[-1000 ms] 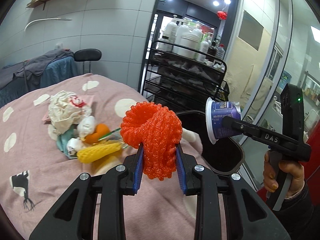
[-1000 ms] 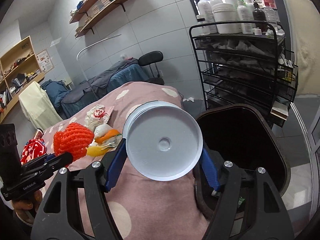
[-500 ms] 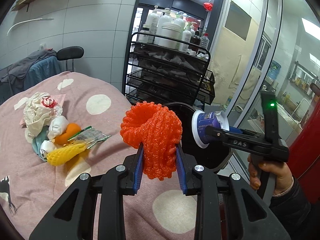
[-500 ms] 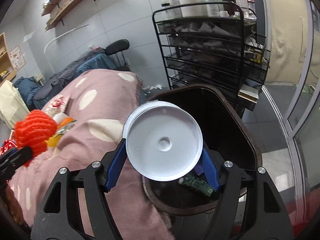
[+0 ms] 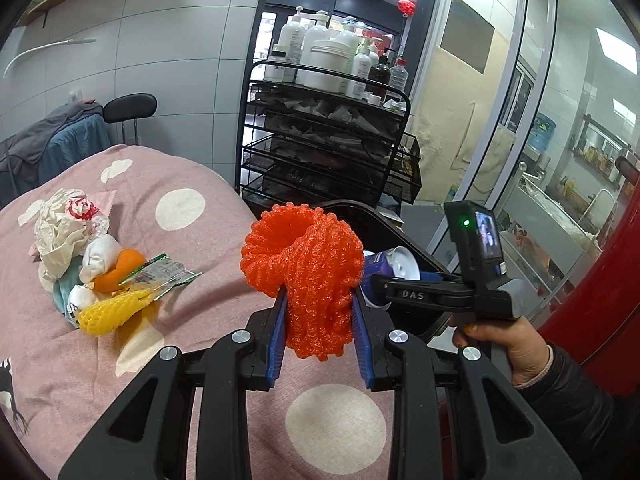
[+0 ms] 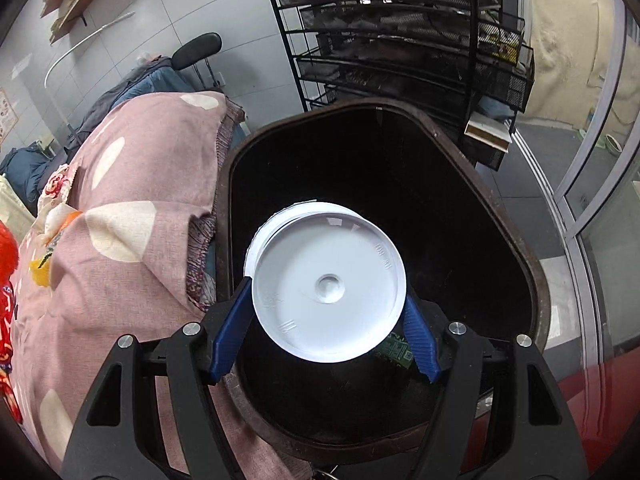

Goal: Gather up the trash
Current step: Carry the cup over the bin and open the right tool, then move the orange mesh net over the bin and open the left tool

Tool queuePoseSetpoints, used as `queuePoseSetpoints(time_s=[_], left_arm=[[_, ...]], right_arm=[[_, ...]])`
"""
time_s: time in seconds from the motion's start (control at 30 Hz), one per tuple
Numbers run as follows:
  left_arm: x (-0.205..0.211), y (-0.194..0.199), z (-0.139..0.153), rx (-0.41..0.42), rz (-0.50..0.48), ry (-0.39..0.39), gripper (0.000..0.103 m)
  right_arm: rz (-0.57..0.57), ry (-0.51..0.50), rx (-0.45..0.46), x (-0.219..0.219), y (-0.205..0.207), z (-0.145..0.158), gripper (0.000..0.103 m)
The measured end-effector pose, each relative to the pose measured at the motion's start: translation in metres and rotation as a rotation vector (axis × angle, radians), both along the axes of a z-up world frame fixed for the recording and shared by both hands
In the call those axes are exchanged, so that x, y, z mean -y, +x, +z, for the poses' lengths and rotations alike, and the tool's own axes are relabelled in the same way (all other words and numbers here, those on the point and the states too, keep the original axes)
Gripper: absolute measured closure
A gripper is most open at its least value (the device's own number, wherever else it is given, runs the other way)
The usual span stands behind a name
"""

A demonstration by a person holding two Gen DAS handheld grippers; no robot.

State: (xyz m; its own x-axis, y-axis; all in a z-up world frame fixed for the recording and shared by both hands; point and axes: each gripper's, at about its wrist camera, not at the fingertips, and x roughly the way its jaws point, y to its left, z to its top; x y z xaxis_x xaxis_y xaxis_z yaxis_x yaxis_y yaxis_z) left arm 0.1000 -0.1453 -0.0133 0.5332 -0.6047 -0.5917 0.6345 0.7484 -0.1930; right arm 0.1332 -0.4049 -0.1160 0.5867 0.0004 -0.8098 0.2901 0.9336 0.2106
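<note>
My left gripper (image 5: 320,312) is shut on a red foam fruit net (image 5: 304,272), held above the pink dotted bedcover (image 5: 192,208). My right gripper (image 6: 328,312) is shut on a white plastic cup (image 6: 328,284), bottom toward the camera, directly over the mouth of the dark trash bin (image 6: 536,280). In the left wrist view the same cup (image 5: 390,268) shows blue sides, pinched by the right gripper (image 5: 380,288), which a hand (image 5: 504,344) holds over the bin (image 5: 384,236). A trash pile lies on the bed: crumpled white paper (image 5: 64,228), orange peel (image 5: 120,268), a wrapper (image 5: 164,272), a yellow foam net (image 5: 112,312).
A black wire cart (image 5: 332,148) loaded with bottles stands just behind the bin. A glass door (image 5: 560,120) is to the right. A green scrap (image 6: 396,350) lies inside the bin. A chair (image 5: 128,108) and draped clothes are at the back left.
The right gripper has dropped and tipped downward with the cup, from beside the bed to over the bin's mouth. The left gripper has shifted slightly toward the bin with the red net.
</note>
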Motion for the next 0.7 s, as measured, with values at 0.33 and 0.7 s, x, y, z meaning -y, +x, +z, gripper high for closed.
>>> queuePoseSetpoints(time_s=[0.33, 0.7], left_arm=[[0.013, -0.002, -0.001, -0.001, -0.03, 0.009, 0.074], [0.039, 0.004, -0.005, -0.022, -0.09, 0.011, 0.074]], right_arm=[[-0.025, 0.07, 0.011, 0.0, -0.011, -0.004, 0.022], [-0.048, 0.027, 0.087, -0.005, -0.035, 0.013, 0.017]])
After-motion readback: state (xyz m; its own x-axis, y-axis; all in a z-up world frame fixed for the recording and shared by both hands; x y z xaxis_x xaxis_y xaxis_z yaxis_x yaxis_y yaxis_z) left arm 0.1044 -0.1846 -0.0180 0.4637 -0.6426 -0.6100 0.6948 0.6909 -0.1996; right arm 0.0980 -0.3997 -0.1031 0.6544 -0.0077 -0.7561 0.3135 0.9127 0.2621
